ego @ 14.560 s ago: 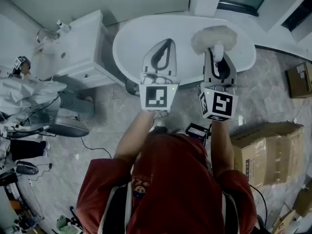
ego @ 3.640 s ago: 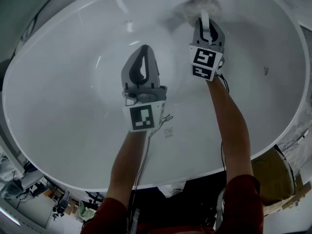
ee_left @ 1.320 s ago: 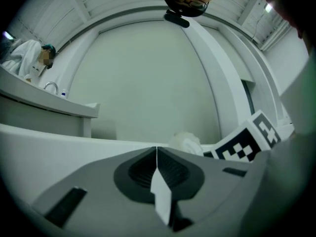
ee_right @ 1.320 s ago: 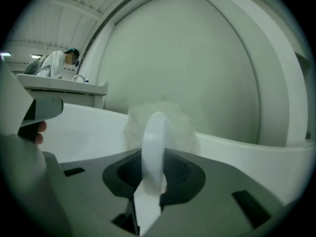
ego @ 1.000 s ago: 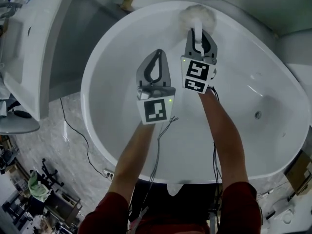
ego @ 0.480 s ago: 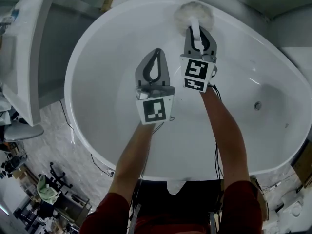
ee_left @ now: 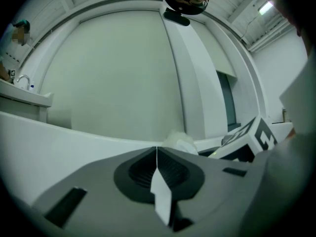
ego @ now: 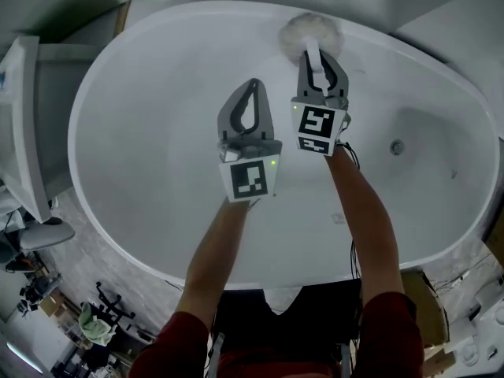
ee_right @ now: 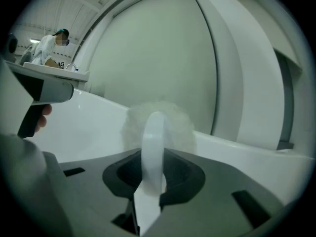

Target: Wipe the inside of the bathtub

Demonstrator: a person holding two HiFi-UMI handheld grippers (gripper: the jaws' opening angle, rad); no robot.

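White oval bathtub (ego: 150, 132) fills most of the head view. The left gripper (ego: 253, 85) hangs over its basin at centre frame, jaws pressed together on nothing. Just right and higher, the right gripper (ego: 320, 57) has its jaws clamped on the white handle of a fluffy duster (ego: 312, 31), whose head sits at the tub's inner wall, top centre. A small drain (ego: 397, 146) lies centre right.

White oval bathtub (ego: 157, 132) stands on the grey marbled floor (ego: 79, 239) below you. The fluffy white pad (ego: 311, 30) sits at its far inner wall, just past your right gripper (ego: 319, 55) fingertips. The drain (ego: 397, 146) lies to their right.
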